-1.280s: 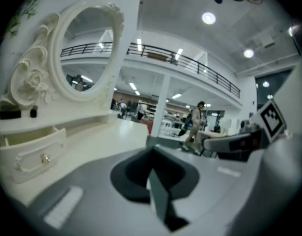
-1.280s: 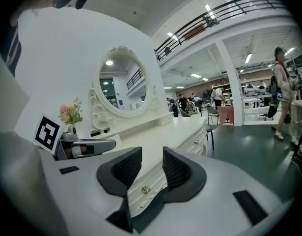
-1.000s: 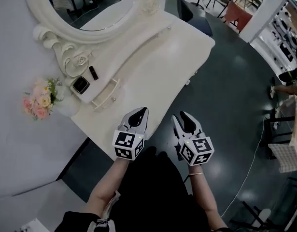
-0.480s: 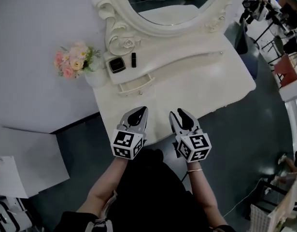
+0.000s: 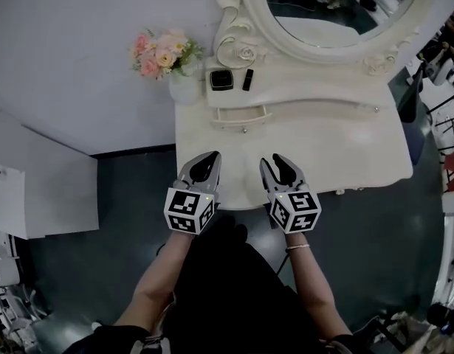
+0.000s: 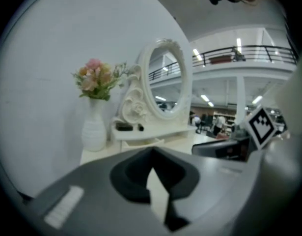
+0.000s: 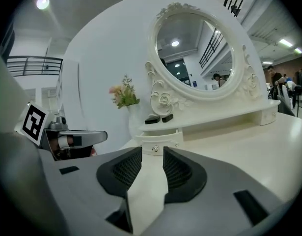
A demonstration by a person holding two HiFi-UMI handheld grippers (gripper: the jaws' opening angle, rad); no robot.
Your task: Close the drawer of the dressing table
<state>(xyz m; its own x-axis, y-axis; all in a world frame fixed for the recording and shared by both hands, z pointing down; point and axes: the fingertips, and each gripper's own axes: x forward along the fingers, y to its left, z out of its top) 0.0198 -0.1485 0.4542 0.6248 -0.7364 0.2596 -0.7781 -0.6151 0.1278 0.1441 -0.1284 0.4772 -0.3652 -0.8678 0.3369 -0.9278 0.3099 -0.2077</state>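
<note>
- My left tongs (image 5: 211, 158) hang over the front edge of the white dressing table (image 5: 337, 146). Their jaws are together at the tips, with nothing between them.
- My right tongs (image 5: 272, 159) hang just beside them, also over the front edge. Their jaws stand apart with nothing between the pads (through the gap I see only bare tabletop and, further on, the drawer knob).
- Both tongs point toward the back of the table, and neither touches anything.
- The small drawer (image 5: 241, 115) sits in the raised shelf under the mirror, toward the table's left end. It stands pulled out a little, its front proud of the shelf face, and its round knob (image 5: 244, 130) faces me.
- The drawer is well apart from both tongs, with bare tabletop between.
- On the shelf just above the drawer lie a black square compact (image 5: 221, 80) and a small black tube (image 5: 247, 80), side by side.
- To the left of them, at the table's back corner, a white vase (image 5: 184, 88) holds pink and yellow flowers (image 5: 162, 50).
- The oval mirror (image 5: 337, 6) stands in its carved white frame behind the shelf.
</note>
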